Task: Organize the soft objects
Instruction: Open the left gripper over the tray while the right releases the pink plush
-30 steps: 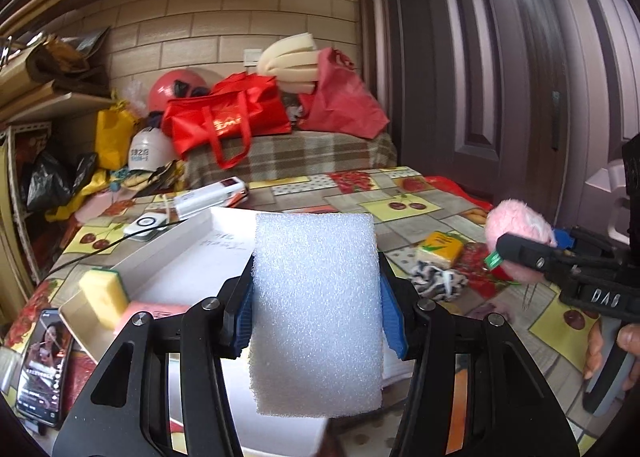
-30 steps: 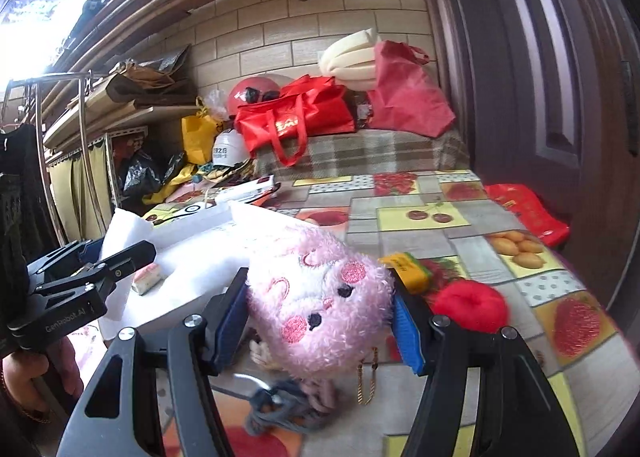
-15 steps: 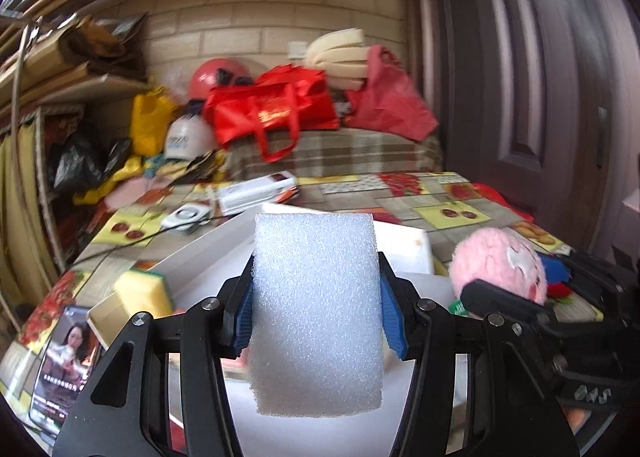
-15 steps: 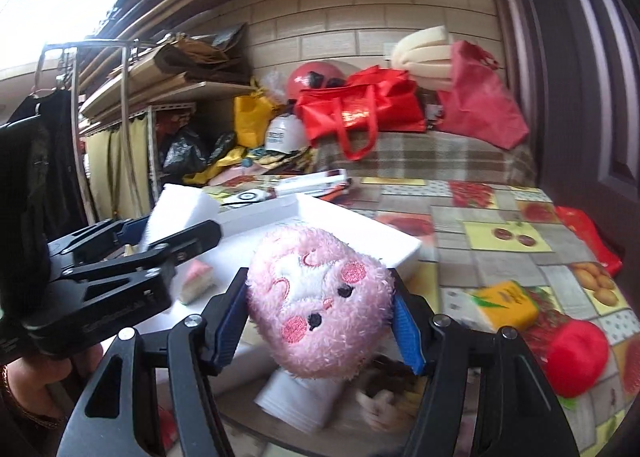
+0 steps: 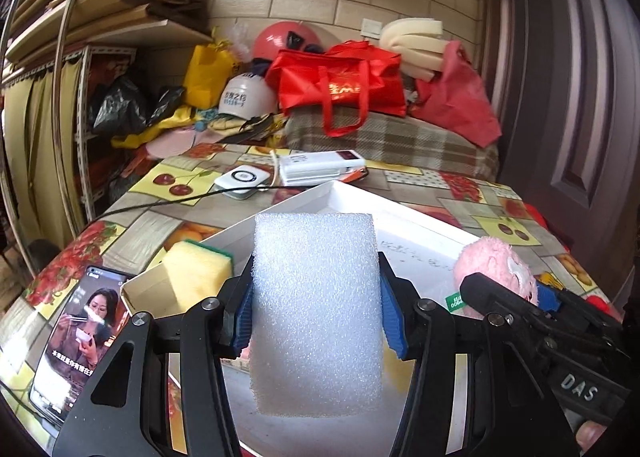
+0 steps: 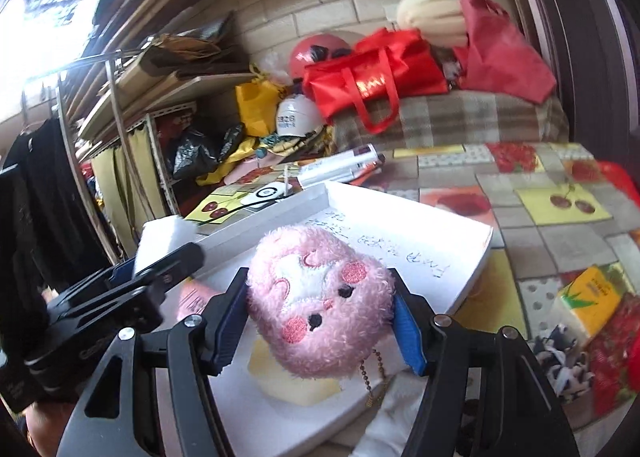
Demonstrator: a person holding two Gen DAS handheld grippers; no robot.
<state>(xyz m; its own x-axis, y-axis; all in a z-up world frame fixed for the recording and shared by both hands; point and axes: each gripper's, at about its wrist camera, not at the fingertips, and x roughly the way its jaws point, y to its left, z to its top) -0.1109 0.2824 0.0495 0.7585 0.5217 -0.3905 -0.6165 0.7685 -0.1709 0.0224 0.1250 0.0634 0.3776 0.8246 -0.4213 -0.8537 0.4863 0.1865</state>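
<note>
White foam block (image 5: 316, 309): open-cell, coarse, matt, faintly sparkling grain. Left gripper (image 5: 316, 321): matt black plastic arms, metal screw heads, ribbed blue pads (image 5: 390, 325) pressed into the foam. Pink plush toy (image 6: 320, 297): shaggy pile cloth, embroidered face patches, brass-look bead chain at 5 o'clock beneath it; clamped by the right gripper (image 6: 320, 321), same black plastic. White box (image 5: 416, 245): smooth matt card, pen writing on its floor. Sponge (image 5: 196, 273) at 9 o'clock of the foam: yellow porous foam, green scouring layer. Tablecloth (image 5: 160, 217): glossy printed vinyl. Phone (image 5: 72, 341): glossy glass screen.
</note>
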